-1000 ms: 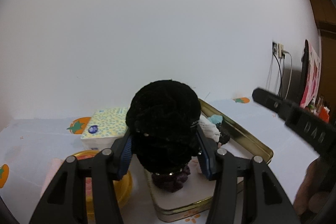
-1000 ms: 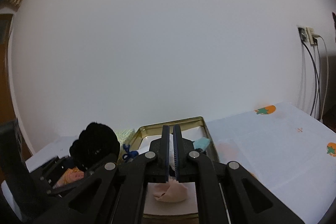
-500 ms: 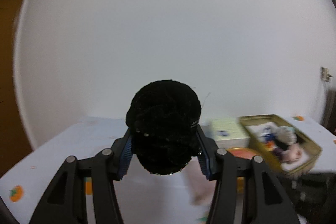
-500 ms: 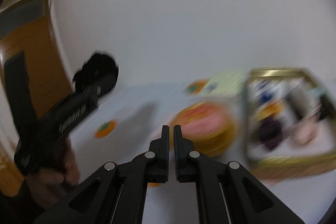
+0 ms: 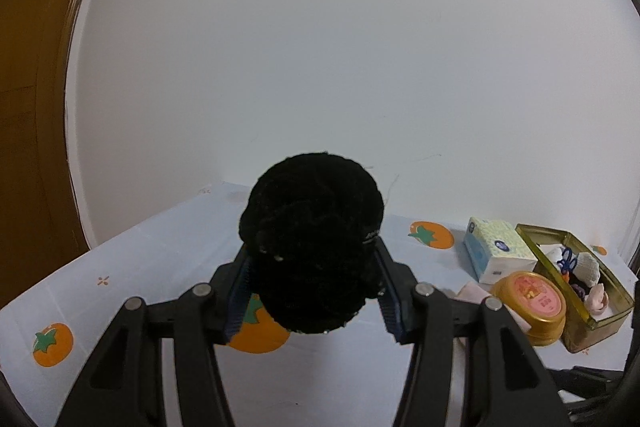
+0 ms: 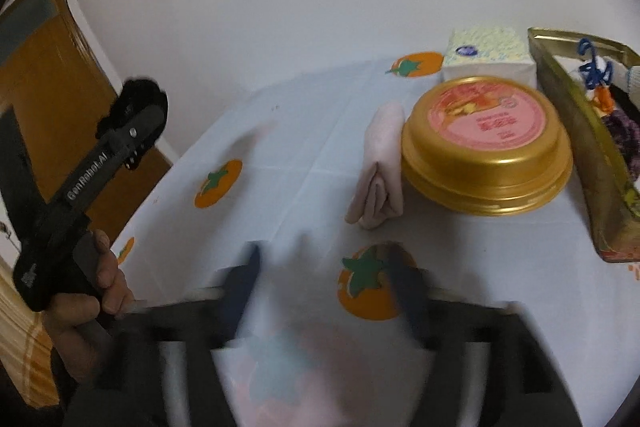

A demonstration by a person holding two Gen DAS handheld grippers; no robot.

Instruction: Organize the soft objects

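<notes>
My left gripper point(image 5: 314, 291) is shut on a black fluffy scrunchie point(image 5: 312, 239) and holds it above the left part of the table; the scrunchie also shows at the left of the right wrist view point(image 6: 136, 99). My right gripper point(image 6: 324, 287) is blurred by motion, its fingers spread wide, empty, over the tablecloth. A folded pink cloth point(image 6: 380, 167) lies ahead of it, beside a round gold tin point(image 6: 486, 143). An open gold rectangular tin point(image 5: 576, 283) at the right holds several soft items.
A tissue pack point(image 6: 486, 53) stands behind the round gold tin point(image 5: 530, 301). The tablecloth point(image 6: 288, 155) is white with orange tomato prints. A wooden door point(image 5: 32, 107) is at the left, a white wall behind.
My left gripper carried the black scrunchie away from the rectangular tin to the left. My right gripper swung left and down toward the table and opened from shut.
</notes>
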